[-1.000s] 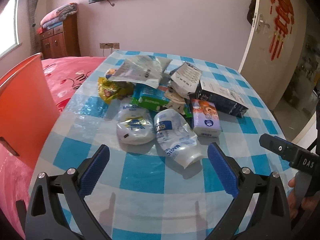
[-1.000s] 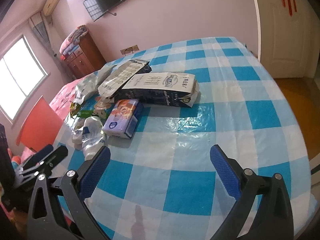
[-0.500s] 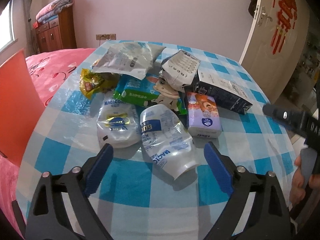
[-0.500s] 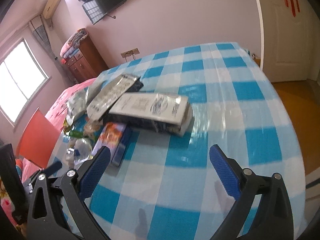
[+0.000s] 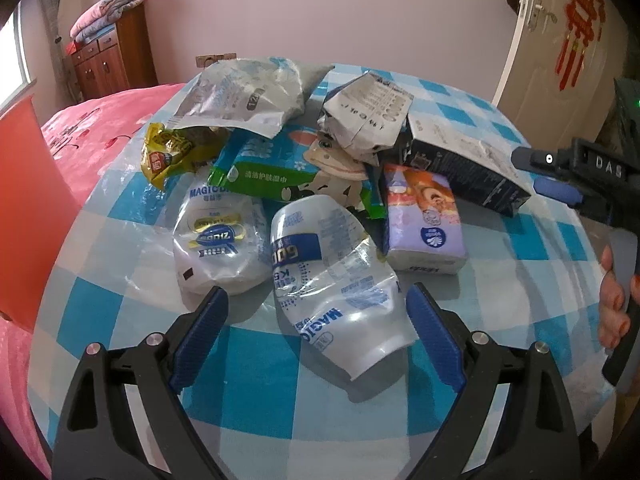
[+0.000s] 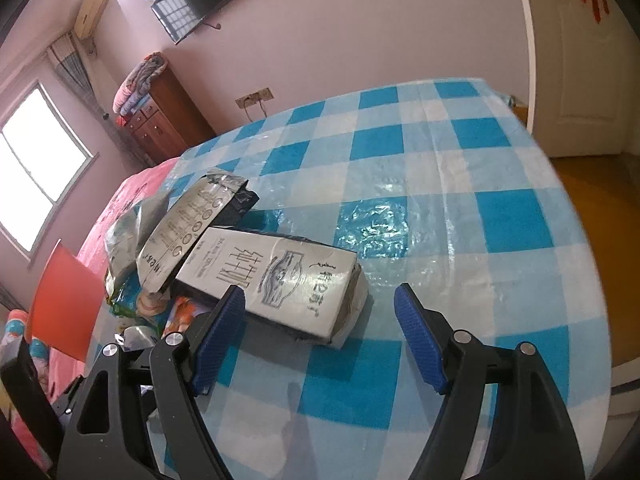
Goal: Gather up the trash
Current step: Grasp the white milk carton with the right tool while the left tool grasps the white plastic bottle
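A pile of trash lies on the blue-checked table (image 5: 248, 392). My left gripper (image 5: 316, 320) is open, its jaws on either side of the near end of a crumpled clear refill pouch (image 5: 332, 272). A second pouch (image 5: 220, 240), a tissue pack (image 5: 424, 224), a green wipes pack (image 5: 272, 176), a yellow wrapper (image 5: 172, 152) and a silver bag (image 5: 244, 96) lie around it. My right gripper (image 6: 320, 312) is open just short of a dark milk carton (image 6: 276, 276), which also shows in the left wrist view (image 5: 464, 164). A crumpled carton (image 6: 184, 228) lies behind it.
An orange chair back (image 5: 28, 208) stands at the table's left, with a pink bed (image 5: 100, 128) behind it. A wooden cabinet (image 6: 168, 116) stands by the far wall. A door (image 6: 580, 80) and wooden floor (image 6: 608, 240) are off the table's right edge.
Both grippers have moved forward. The left one now straddles the clear pouch's near end. The right one has closed in on the dark milk carton. Both stayed open.
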Motion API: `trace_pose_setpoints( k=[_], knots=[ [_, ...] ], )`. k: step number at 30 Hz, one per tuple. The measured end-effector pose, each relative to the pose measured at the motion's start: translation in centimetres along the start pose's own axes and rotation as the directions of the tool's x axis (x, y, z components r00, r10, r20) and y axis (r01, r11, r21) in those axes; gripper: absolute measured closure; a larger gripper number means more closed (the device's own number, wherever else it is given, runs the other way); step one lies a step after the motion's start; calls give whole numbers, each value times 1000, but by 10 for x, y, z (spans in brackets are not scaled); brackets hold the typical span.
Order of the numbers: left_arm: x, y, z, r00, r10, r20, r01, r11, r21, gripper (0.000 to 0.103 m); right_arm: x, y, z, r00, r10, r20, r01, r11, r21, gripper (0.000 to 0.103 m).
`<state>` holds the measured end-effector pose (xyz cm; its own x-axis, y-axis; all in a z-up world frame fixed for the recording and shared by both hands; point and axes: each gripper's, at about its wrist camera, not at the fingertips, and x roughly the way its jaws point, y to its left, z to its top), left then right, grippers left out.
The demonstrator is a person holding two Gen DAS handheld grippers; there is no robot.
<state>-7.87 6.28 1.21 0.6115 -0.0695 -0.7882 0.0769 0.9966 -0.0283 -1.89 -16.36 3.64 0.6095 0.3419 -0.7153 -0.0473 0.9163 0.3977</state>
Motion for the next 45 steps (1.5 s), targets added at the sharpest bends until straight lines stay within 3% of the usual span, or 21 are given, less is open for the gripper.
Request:
trace_pose_setpoints(
  k=[2, 8, 17, 21, 24, 28, 31, 32, 35, 40, 43, 45],
  knots=[
    [4, -3, 1, 1000, 20, -8, -20, 1000, 10, 23, 8, -3, 2, 999, 29, -28, -29, 999, 18, 26],
    [8, -7, 4, 998, 56, -11, -56, 998, 28, 33, 14, 2, -8, 992, 106, -74, -105, 994, 22, 31],
    [6, -4, 4, 998, 56, -16, -55, 998, 44, 35, -1, 41, -46, 976, 159, -147, -177, 977, -116, 31],
    [7, -5, 5, 998, 55, -11, -54, 997, 53, 34, -18, 50, -45, 998, 49, -47, -58, 976, -210, 31],
    [7, -4, 5, 998, 55, -12, -54, 997, 53, 34, -17, 55, -31, 998, -54, 37, 63, 947, -315, 31],
    [8, -5, 4, 998, 54, -8, -54, 997, 50, 34, 10, 47, -7, 999, -53, -3, 49, 933, -356, 30],
    [8, -5, 4, 999, 51, -5, -51, 997, 52, 35, 23, 48, 3, 999, -30, -22, 19, 923, -385, 14],
    [8, -5, 4, 999, 50, -4, -49, 997, 52, 36, 28, 49, 6, 999, -19, -39, 2, 918, -396, 12],
    [7, -5, 5, 999, 46, 4, -46, 998, 52, 47, 40, 57, 7, 997, 7, -78, -39, 904, -425, 12],
    [5, -3, 6, 999, 42, 8, -43, 998, 48, 50, 54, 62, 0, 995, -42, -90, -4, 886, -463, 13],
    [3, 3, 6, 1000, 24, 13, -25, 999, 29, 63, 51, 57, -1, 996, -42, -81, 3, 904, -427, 20],
    [2, 8, 6, 1000, -1, 11, 1, 1000, 8, 63, 47, 53, -2, 996, -49, -74, 14, 909, -416, 26]
  ],
)
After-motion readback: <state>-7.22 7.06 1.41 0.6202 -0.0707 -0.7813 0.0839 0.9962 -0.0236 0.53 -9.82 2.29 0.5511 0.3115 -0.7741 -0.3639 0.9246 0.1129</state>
